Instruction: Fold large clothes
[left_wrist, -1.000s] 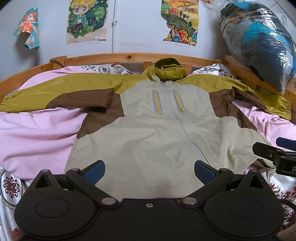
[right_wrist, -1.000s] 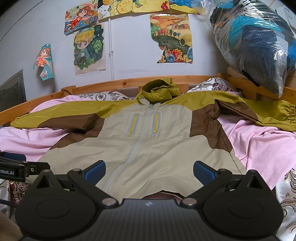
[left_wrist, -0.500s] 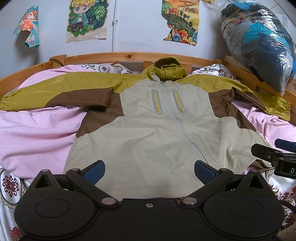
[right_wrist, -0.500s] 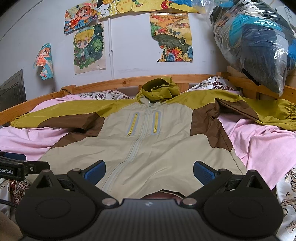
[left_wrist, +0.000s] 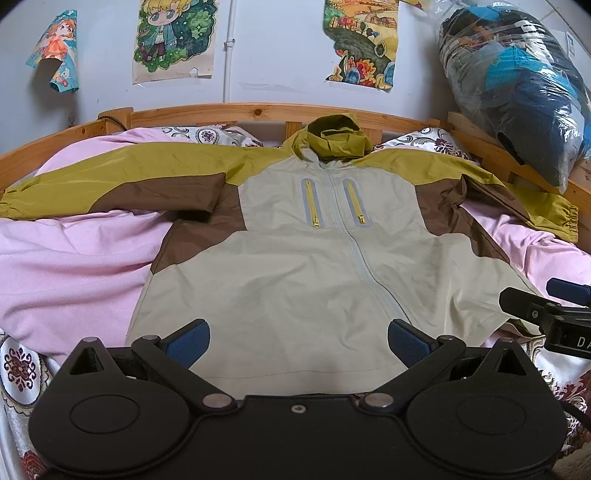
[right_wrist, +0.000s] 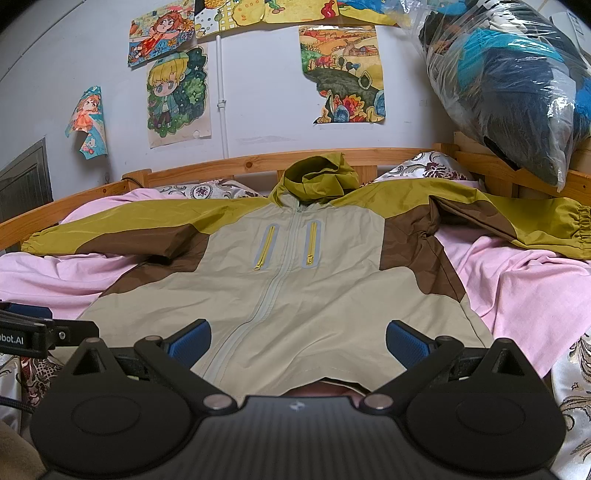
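A hooded jacket (left_wrist: 295, 266), beige with brown and olive panels, lies front up and zipped on the pink bedsheet, sleeves spread left and right; it also fills the right wrist view (right_wrist: 295, 288). My left gripper (left_wrist: 298, 341) is open and empty just above the jacket's hem. My right gripper (right_wrist: 298, 341) is open and empty over the hem right of the zipper. The right gripper's finger shows at the right edge of the left wrist view (left_wrist: 543, 314). The left gripper shows at the left edge of the right wrist view (right_wrist: 37, 332).
A wooden bed rail (left_wrist: 258, 110) runs round the far side. Patterned pillows (left_wrist: 207, 134) lie behind the jacket. A plastic bag of clothes (left_wrist: 517, 85) sits on the right rail. Posters hang on the wall. A patterned cover (left_wrist: 18, 369) lies along the near edge.
Both grippers have barely moved; the left wrist view has shifted slightly, so the jacket sits a little higher. Nothing was taken hold of.
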